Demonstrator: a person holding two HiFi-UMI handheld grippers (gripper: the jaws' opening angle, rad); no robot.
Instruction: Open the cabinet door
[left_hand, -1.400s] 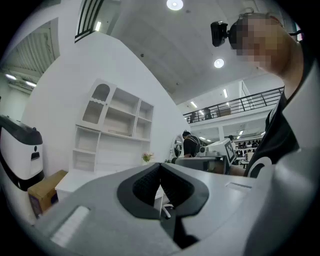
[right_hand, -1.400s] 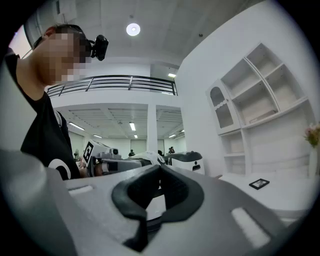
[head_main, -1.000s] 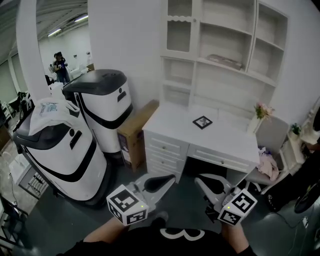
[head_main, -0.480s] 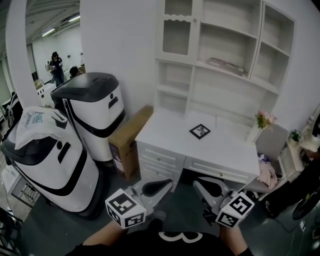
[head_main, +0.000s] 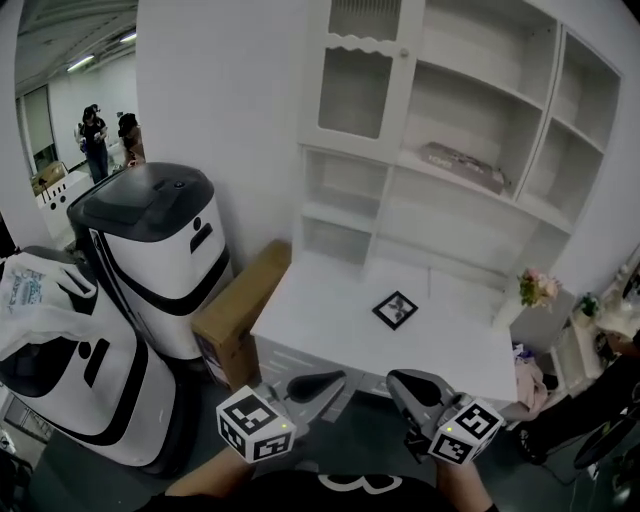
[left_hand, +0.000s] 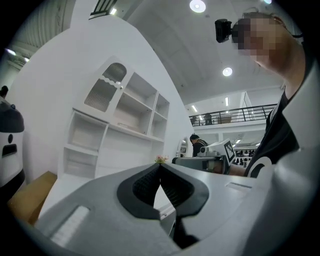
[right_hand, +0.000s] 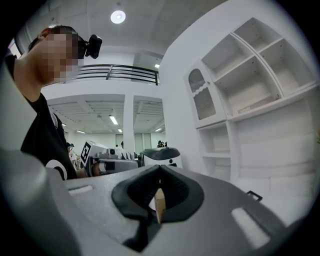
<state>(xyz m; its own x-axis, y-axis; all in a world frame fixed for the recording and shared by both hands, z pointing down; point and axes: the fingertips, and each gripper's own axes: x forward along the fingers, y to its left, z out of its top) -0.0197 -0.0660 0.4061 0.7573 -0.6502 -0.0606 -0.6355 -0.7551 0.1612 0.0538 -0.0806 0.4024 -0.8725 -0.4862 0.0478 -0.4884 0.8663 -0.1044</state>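
Left gripper (head_main: 335, 379) is holding its jaws pressed together, nothing between them. Right gripper (head_main: 398, 380) is showing the same, tips meeting, empty. Both are pointing side by side toward the white desk (head_main: 320, 320) just ahead. The cabinet door (head_main: 358, 88) is sitting closed, high above and beyond the left gripper, well apart from both.

The left claw (head_main: 340, 377) and right claw (head_main: 392, 378) point level, side by side, jaws pressed together.
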